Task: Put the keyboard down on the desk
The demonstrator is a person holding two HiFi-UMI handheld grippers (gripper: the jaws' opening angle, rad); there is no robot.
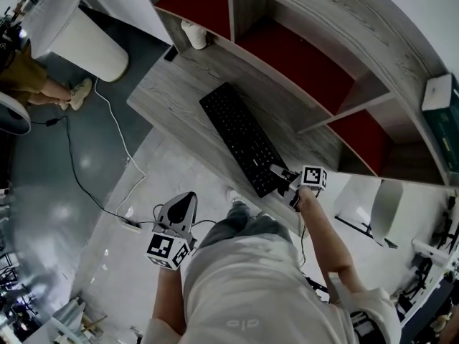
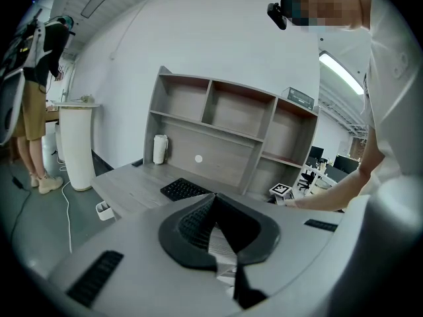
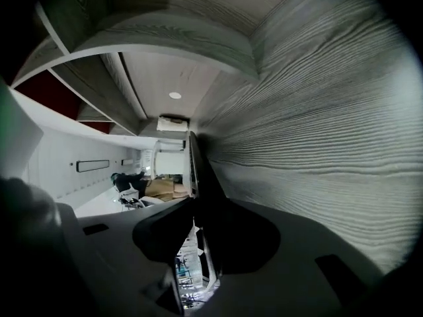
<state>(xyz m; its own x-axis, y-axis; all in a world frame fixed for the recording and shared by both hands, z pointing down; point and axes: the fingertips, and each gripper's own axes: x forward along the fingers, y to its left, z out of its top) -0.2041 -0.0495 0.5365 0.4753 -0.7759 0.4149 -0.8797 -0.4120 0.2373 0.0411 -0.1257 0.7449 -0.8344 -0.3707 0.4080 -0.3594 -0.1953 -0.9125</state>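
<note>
A black keyboard lies flat on the grey wooden desk, running diagonally. My right gripper sits at the keyboard's near end, by the desk's front edge. In the right gripper view the thin keyboard edge runs between the jaws of the right gripper, with a slit of light beside it, so the pads do not press on it. My left gripper hangs below the desk, over the floor, shut and empty. The left gripper looks at the keyboard from a distance.
A shelf unit with red backs rises behind the desk. A white roll stands at the desk's far end. On the floor are a white round bin, a cable and a power strip. Someone stands at far left.
</note>
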